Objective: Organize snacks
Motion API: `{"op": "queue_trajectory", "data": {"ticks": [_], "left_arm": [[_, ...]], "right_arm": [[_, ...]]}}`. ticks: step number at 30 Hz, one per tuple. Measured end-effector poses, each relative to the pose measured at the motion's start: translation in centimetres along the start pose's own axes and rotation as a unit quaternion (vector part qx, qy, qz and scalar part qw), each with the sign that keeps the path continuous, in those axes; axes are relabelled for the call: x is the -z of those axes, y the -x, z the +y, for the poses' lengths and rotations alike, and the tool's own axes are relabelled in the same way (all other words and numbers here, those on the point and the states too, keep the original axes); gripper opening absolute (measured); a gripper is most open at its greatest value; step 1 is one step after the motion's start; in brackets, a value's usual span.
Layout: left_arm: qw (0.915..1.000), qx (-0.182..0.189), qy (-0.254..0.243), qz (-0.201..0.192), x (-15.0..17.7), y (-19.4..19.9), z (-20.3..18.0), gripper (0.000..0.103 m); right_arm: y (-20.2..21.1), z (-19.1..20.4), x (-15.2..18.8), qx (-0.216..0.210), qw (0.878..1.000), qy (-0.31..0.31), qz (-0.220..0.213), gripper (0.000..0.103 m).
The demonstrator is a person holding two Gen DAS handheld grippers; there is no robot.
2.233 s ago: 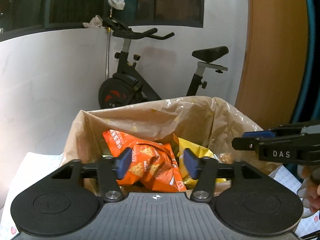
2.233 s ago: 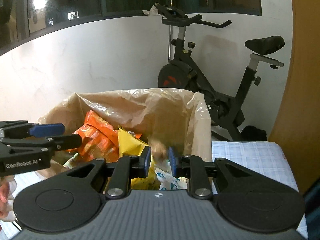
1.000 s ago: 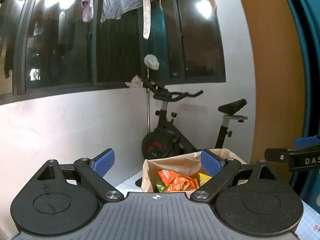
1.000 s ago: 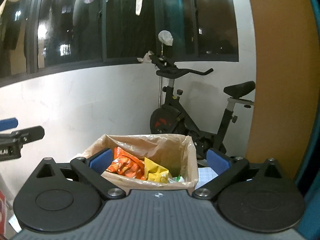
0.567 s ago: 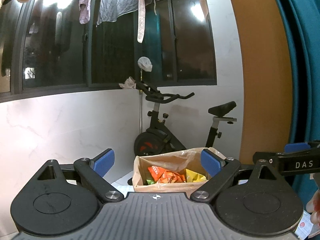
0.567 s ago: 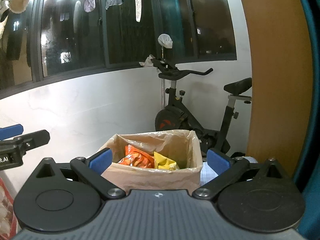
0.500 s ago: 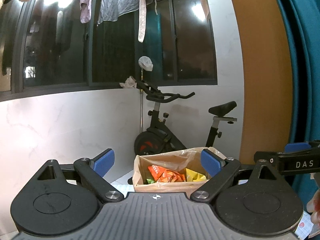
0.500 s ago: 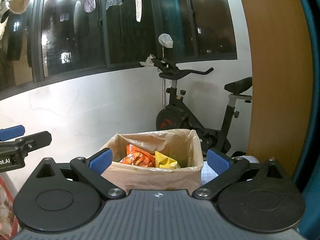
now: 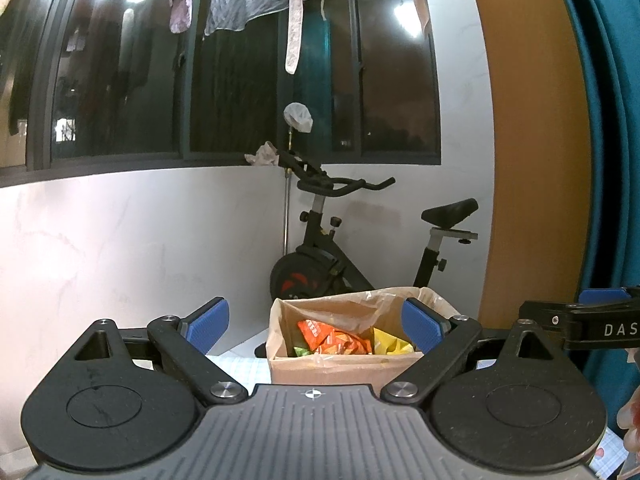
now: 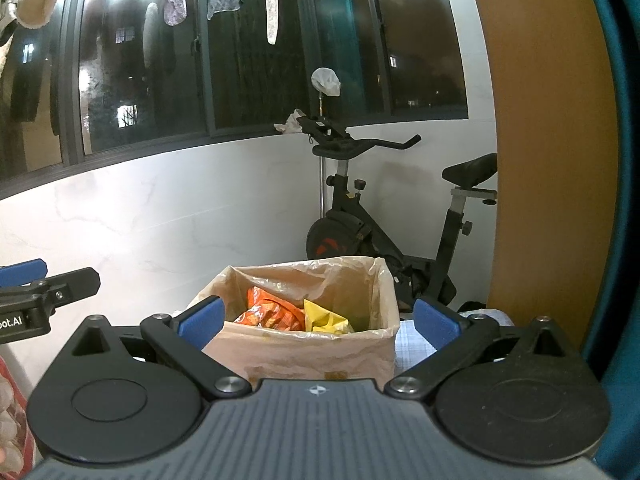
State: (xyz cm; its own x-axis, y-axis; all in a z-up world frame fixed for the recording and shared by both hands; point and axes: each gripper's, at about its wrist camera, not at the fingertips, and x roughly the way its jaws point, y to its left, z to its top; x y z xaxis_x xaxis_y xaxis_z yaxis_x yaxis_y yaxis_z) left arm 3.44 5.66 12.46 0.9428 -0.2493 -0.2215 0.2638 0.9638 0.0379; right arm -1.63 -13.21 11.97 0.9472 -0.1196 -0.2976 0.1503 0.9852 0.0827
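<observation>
A cardboard box [image 9: 344, 370] [image 10: 304, 354] lined with a brownish plastic bag stands on the table ahead of both grippers. Inside lie an orange snack bag [image 9: 332, 338] [image 10: 268, 312], a yellow bag [image 9: 390, 345] [image 10: 326, 318] and a bit of a green one [image 9: 301, 350]. My left gripper [image 9: 316, 322] is open and empty, held back from the box. My right gripper [image 10: 318, 318] is also open and empty, well short of the box. Each gripper shows at the edge of the other's view.
The table wears a light checked cloth [image 10: 416, 340]. An exercise bike [image 9: 348, 248] [image 10: 380, 216] stands behind the box against a white wall. An orange panel [image 9: 532, 160] and a teal curtain [image 9: 612, 120] rise on the right. Laundry hangs over dark windows.
Both grippers have opened wide and drawn back and up from inside the box, where they were nearly closed among the snack bags. In the last half second little has moved.
</observation>
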Motion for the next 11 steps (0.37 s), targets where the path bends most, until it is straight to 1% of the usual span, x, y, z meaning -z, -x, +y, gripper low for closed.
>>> {"op": "queue_trajectory", "data": {"ticks": [11], "left_arm": [[0.9999,-0.001,0.010,0.002,0.21,-0.01,-0.02,0.095]], "right_arm": [[0.03,0.16,0.35,0.002,1.000,0.000,0.006,0.103]]}}
